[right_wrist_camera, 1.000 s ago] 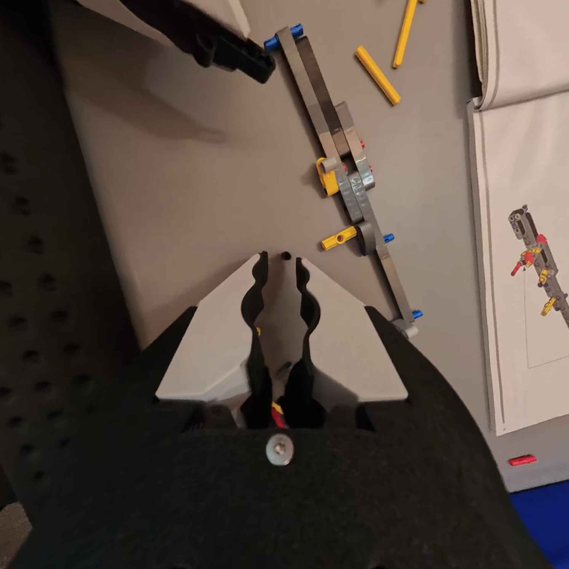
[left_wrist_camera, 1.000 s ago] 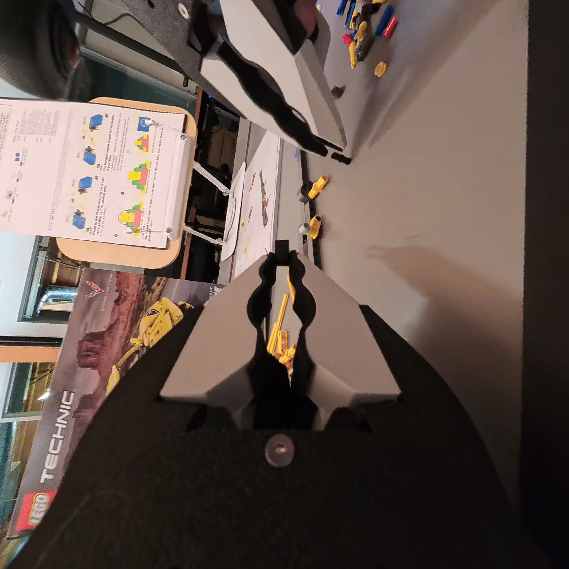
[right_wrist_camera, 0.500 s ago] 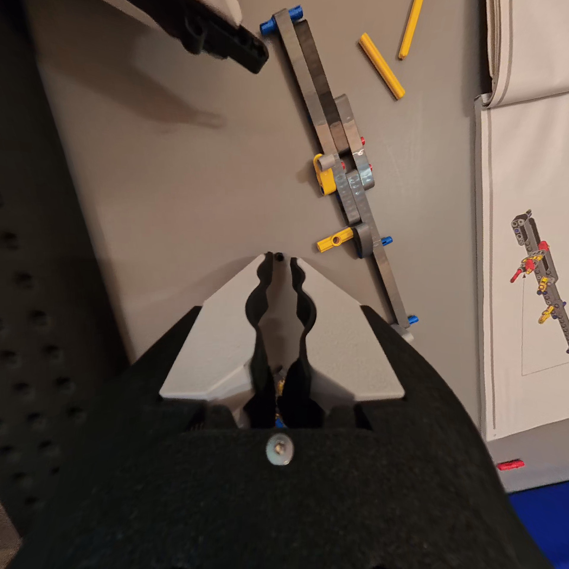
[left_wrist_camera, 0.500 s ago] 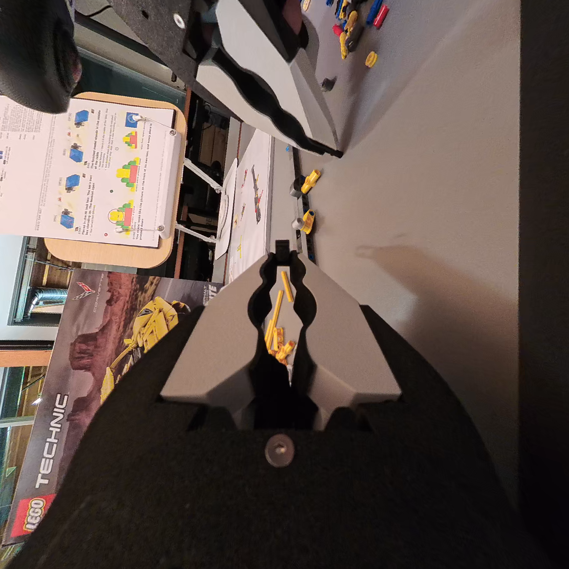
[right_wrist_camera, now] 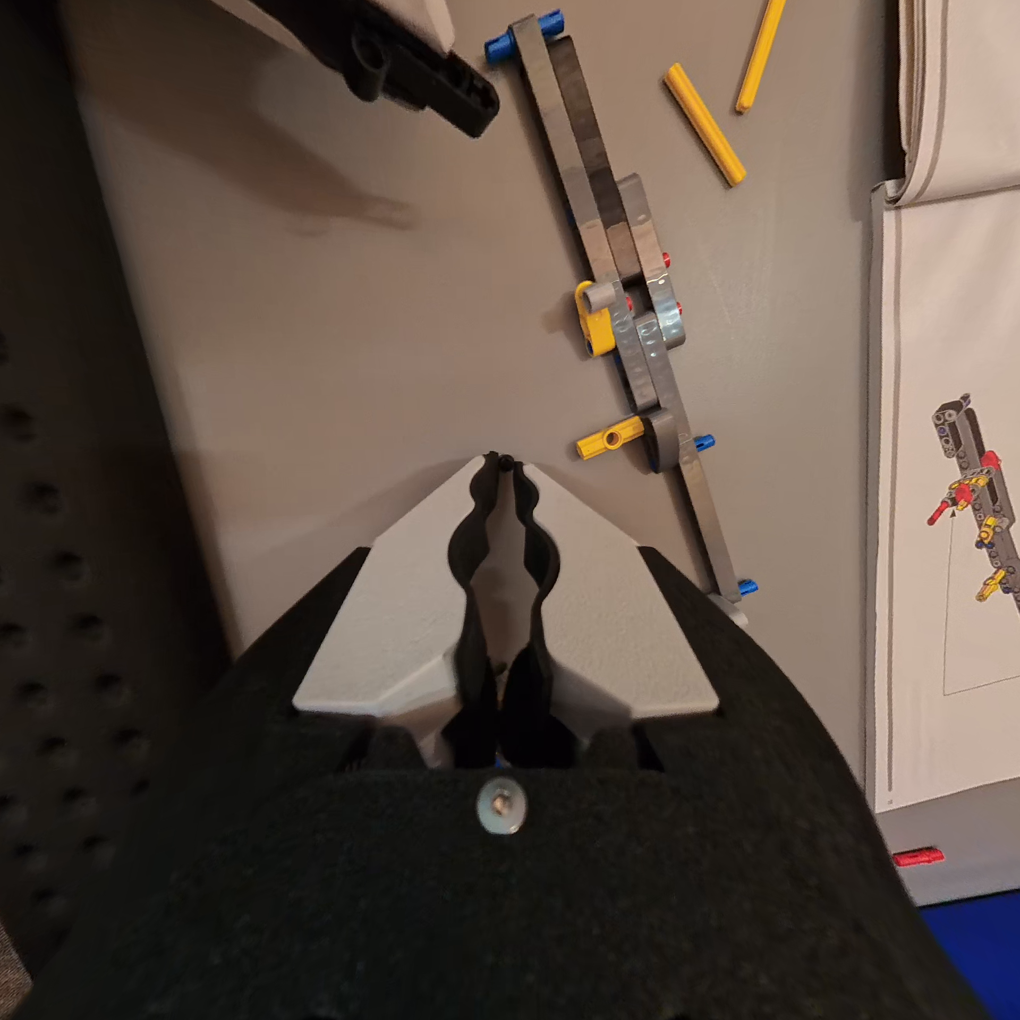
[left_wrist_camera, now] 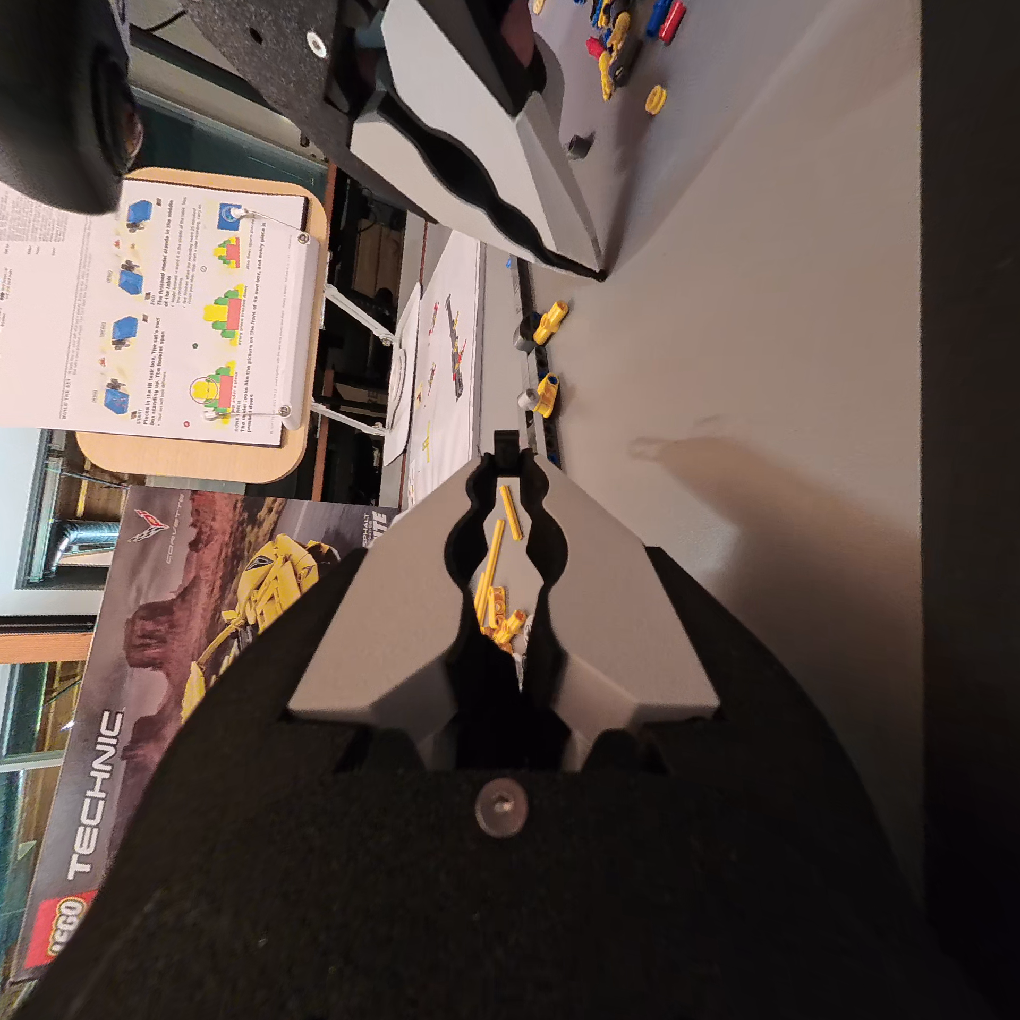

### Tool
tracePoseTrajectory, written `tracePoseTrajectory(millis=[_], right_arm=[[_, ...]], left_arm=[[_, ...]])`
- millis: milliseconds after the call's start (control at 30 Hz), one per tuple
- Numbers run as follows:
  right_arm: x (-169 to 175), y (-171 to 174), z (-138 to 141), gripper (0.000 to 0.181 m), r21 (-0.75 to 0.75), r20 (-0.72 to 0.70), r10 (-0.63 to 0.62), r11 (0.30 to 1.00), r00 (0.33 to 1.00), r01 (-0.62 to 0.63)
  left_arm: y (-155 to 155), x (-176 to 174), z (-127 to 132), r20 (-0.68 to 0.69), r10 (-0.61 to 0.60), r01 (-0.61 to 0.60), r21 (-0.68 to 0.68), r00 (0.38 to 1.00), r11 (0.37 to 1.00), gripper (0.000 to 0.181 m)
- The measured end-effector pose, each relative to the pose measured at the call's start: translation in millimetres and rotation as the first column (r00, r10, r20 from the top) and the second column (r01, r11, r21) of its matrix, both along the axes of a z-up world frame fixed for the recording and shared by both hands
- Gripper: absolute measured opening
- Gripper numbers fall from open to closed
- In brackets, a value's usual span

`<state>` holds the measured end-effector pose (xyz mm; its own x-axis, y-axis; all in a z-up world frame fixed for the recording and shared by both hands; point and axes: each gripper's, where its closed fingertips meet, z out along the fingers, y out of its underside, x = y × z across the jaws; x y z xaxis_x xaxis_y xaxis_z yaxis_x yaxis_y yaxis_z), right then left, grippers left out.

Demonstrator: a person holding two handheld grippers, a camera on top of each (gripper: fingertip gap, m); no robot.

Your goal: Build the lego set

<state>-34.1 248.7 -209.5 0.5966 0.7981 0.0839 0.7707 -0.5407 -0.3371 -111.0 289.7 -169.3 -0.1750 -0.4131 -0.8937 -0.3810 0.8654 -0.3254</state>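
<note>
My right gripper [right_wrist_camera: 503, 462] is pinched on a small black pin [right_wrist_camera: 505, 461] lifted from the table; my left gripper [left_wrist_camera: 505, 455] clamps a black beam [right_wrist_camera: 425, 83] ready. The grey assembly [right_wrist_camera: 623, 309] lies at two o'clock.

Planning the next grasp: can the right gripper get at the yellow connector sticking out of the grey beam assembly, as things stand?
Probably yes. The yellow connector lies just ahead and to the side of the right gripper, with only bare table between them. But its jaws are pinched on a small black pin, which must go first.
</note>
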Motion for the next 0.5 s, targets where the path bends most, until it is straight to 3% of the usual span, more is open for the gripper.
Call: tracePoseTrajectory(millis=[500], right_arm=[[0.8,2.2,-0.8,0.005,-0.003,0.010,0.009,1.000,1.000,-0.009]], left_arm=[[-0.5,-0.5,-1.9,-0.010,-0.003,0.003,0.001,1.000,1.000,0.006]])
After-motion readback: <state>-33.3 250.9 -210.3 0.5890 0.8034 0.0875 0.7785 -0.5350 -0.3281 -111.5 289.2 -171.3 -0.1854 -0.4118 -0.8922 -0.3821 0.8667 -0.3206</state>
